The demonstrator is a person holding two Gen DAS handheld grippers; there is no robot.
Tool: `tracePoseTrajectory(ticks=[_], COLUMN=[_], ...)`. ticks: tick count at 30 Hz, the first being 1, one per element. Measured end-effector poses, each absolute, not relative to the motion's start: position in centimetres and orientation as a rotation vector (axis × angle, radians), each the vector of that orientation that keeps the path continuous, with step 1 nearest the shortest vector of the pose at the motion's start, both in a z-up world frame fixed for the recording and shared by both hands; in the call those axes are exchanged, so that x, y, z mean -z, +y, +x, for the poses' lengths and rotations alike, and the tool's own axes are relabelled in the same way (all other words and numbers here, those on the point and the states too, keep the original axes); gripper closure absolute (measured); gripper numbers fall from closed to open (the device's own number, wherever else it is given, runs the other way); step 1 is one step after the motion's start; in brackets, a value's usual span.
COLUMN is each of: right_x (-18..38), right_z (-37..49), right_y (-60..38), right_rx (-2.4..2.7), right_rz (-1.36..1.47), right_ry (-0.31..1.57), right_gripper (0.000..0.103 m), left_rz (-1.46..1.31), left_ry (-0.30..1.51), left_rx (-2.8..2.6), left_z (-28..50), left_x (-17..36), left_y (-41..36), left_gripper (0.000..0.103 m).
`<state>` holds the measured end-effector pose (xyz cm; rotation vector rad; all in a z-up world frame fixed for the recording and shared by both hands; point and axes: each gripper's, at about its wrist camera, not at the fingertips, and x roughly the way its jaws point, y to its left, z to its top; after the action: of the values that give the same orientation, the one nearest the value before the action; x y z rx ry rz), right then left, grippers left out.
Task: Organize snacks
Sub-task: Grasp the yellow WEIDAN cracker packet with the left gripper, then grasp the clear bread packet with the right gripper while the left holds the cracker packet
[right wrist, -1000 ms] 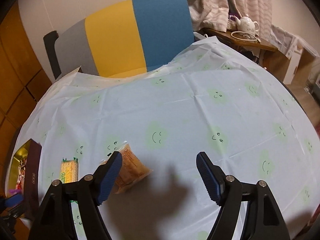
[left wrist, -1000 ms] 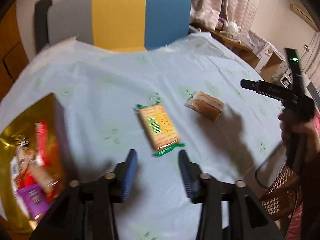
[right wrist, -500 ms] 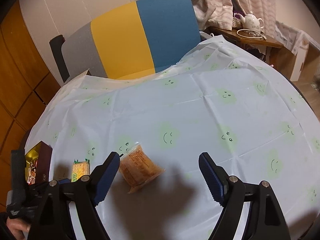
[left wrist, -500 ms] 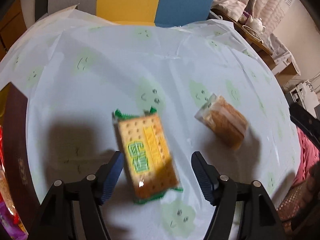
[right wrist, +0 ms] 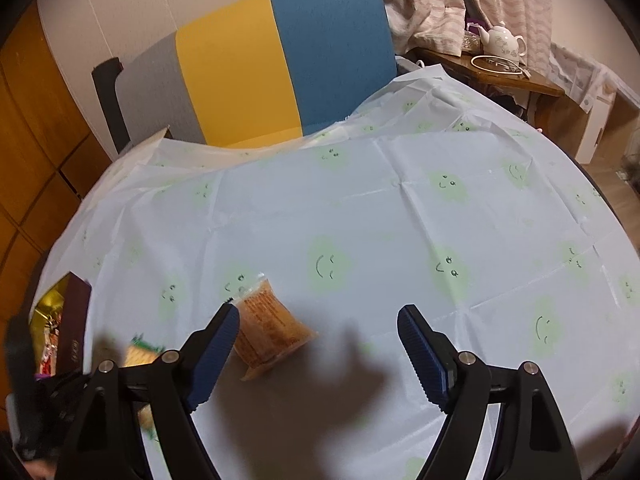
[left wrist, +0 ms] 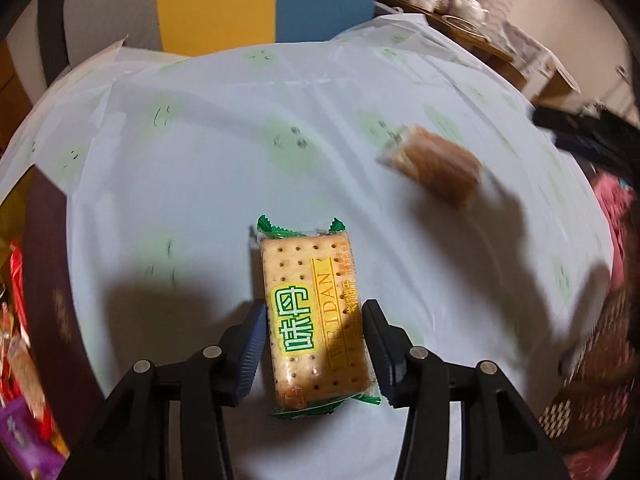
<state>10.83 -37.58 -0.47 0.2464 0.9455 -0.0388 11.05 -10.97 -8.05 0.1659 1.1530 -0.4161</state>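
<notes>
Left wrist view counts two loose snacks on the pale tablecloth (left wrist: 200,184): one cracker packet (left wrist: 314,316) with green crimped ends, lying near and central, and one brown pastry pack (left wrist: 436,170) farther off to the right, blurred. The left gripper (left wrist: 314,344) straddles the near half of the cracker packet, its two blue pads (left wrist: 250,350) on either side of the wrapper; the jaws are closing, and a thin gap seems to remain on the left side, while contact on the right side is hard to judge. One dark box (left wrist: 44,280) sits at the left edge, cut off by the frame, with red and purple wrappers inside that are too smeared to count. At the far right a dark blurred shape is the other tool, not readable here.

In the right wrist view the right gripper (right wrist: 318,344) hangs above the cloth with its jaws wide and nothing between them; the pastry pack (right wrist: 272,326) lies just beside its left pad (right wrist: 214,356), partly behind it. The cracker packet (right wrist: 140,354) shows only as a sliver at the lower left, mostly hidden by the gripper's black arm. One chair (right wrist: 260,68) with grey, yellow and blue panels stands beyond the far edge, and one white teapot (right wrist: 502,40) sits on a side table (right wrist: 516,80) at the far right.
</notes>
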Motion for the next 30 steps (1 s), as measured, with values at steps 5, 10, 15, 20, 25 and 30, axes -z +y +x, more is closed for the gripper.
tracePoseTrajectory(ticks=[5, 10, 15, 20, 25, 30], right_x=[1.4, 2.7, 4.2, 4.2, 5.1, 7.0], right_z=[11.0, 11.2, 11.8, 13.5, 15.8, 17.3], right_y=[-36.9, -35.4, -32.7, -30.7, -28.6, -27.0], right_rx=[0.031, -0.025, -0.128, -0.189, -0.246, -0.248], right_rz=[0.211, 0.159, 0.057, -0.055, -0.202, -0.330], right_ry=[0.995, 1.055, 1.142, 1.169, 1.211, 1.246], right_gripper=[0.021, 0.016, 0.012, 0.007, 0.005, 0.004], left_rz=[0.184, 0.158, 0.138, 0.107, 0.099, 0.098], left_ry=[1.109, 1.065, 1.055, 1.051, 1.045, 1.028], left_rx=[0.443, 0.448, 0.463, 0.482, 0.484, 0.479], left_z=[7.1, 5.4, 5.7, 5.6, 5.5, 5.4], left_x=[7.9, 8.3, 8.6, 8.7, 8.9, 9.1], left_y=[-9.7, -9.1, -8.5, -7.8, -7.7, -8.0], left_gripper=[0.054, 0.053, 0.053, 0.053, 0.052, 0.052])
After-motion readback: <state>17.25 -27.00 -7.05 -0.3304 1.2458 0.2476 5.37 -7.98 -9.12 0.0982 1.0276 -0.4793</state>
